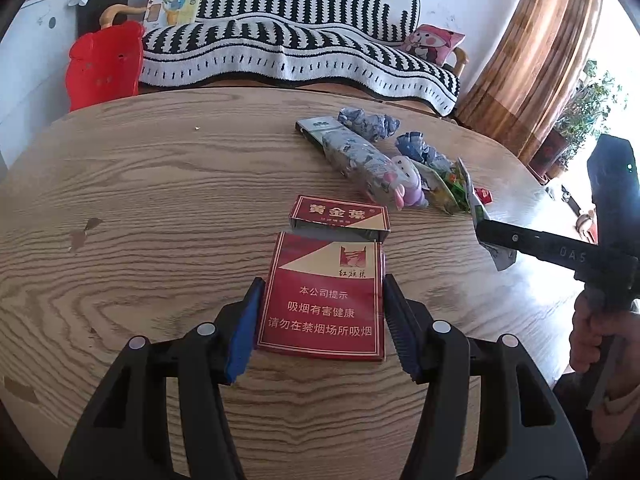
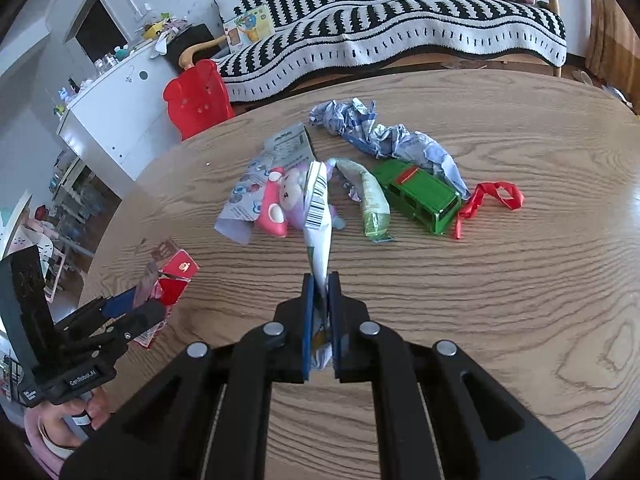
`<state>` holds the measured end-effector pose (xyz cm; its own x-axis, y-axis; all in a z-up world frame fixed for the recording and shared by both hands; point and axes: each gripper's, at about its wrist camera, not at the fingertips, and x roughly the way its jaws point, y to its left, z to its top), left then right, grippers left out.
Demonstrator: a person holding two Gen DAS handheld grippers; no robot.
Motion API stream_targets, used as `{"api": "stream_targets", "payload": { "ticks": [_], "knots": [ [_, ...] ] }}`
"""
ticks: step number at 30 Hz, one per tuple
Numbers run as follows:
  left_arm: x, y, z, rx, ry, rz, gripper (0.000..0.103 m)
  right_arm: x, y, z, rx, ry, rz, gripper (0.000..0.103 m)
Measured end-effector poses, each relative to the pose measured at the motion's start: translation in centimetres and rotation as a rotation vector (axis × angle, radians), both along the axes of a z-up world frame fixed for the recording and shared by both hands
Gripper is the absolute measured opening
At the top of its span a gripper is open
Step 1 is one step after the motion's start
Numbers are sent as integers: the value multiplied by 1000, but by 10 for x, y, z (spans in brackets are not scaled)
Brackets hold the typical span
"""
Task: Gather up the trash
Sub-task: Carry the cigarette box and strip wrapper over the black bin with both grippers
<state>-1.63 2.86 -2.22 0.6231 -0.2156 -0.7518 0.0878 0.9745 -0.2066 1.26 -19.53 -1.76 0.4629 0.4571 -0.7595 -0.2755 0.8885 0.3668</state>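
Note:
My left gripper (image 1: 322, 292) straddles a flattened red cigarette pack (image 1: 324, 300) on the wooden table (image 1: 140, 208), its blue pads (image 1: 246, 332) touching the pack's two sides. A second red pack (image 1: 340, 218) lies just beyond. My right gripper (image 2: 320, 284) is shut on a white wrapper with a barcode (image 2: 318, 216) and holds it upright above the table. It shows in the left wrist view (image 1: 486, 236) too. Crumpled blue-white paper (image 2: 380, 136), a green wrapper (image 2: 374, 204) and a red ribbon (image 2: 492, 196) lie further back.
A pink plush toy (image 2: 280, 204) and a green toy car (image 2: 424, 196) lie among the litter. A red chair (image 2: 198, 96) stands at the table's far left edge, and a striped sofa (image 2: 400, 28) behind it.

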Motion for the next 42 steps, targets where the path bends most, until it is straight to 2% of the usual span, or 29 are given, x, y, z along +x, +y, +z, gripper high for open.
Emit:
{"api": "stream_targets", "payload": {
  "ticks": [25, 29, 31, 33, 36, 38, 42],
  "knots": [
    [1, -1, -2, 10, 1, -8, 57, -3, 4, 1, -17, 4, 18, 8],
    [2, -5, 7, -16, -30, 4, 57, -13, -6, 14, 3, -38, -7, 8],
    [2, -13, 17, -67, -36, -11, 57, -21, -20, 26, 31, -74, -34, 7],
    [-3, -28, 29, -105, -44, -46, 57, -37, -45, 46, 56, -137, -80, 8],
    [-15, -74, 55, -83, -70, -150, 57, -71, -97, 69, 117, -205, -137, 7],
    [-23, -121, 73, -63, -89, -249, 57, -105, -149, 77, 89, -243, -200, 7],
    [-50, -239, 90, -28, -97, -499, 57, -171, -247, 70, 45, -238, -351, 8]
  ]
}}
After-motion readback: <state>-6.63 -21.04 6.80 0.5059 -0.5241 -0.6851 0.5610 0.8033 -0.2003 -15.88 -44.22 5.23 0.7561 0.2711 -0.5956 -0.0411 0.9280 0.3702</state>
